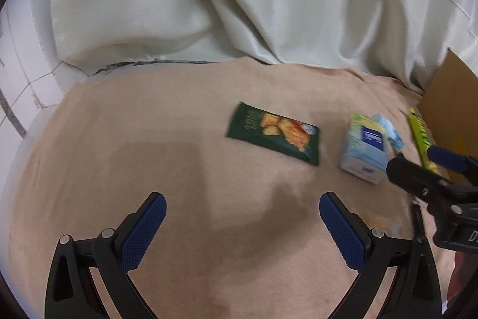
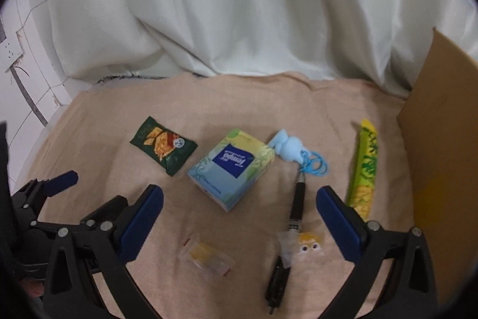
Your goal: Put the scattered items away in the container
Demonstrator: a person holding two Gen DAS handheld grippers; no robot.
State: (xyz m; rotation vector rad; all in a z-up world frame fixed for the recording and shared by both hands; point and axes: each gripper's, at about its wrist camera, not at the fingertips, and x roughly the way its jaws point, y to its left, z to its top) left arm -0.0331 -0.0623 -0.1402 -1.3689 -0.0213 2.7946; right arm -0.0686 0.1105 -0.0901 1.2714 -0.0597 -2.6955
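My right gripper [image 2: 239,217] hangs wide open, empty, over the black pen [image 2: 294,213], whose long axis runs near-to-far between the fingers. Cardboard box [image 2: 442,157] sits at right. My left gripper [image 1: 242,217], open and empty, faces the snack packet [image 1: 273,133].

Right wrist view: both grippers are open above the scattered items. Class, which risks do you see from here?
1. The black pen lies partly across a small clear packet; a grab there may catch both.
2. The blue toy has a looped cord by the pen's tip that could snag.
3. The right gripper hangs beside the tissue pack and may nudge it.
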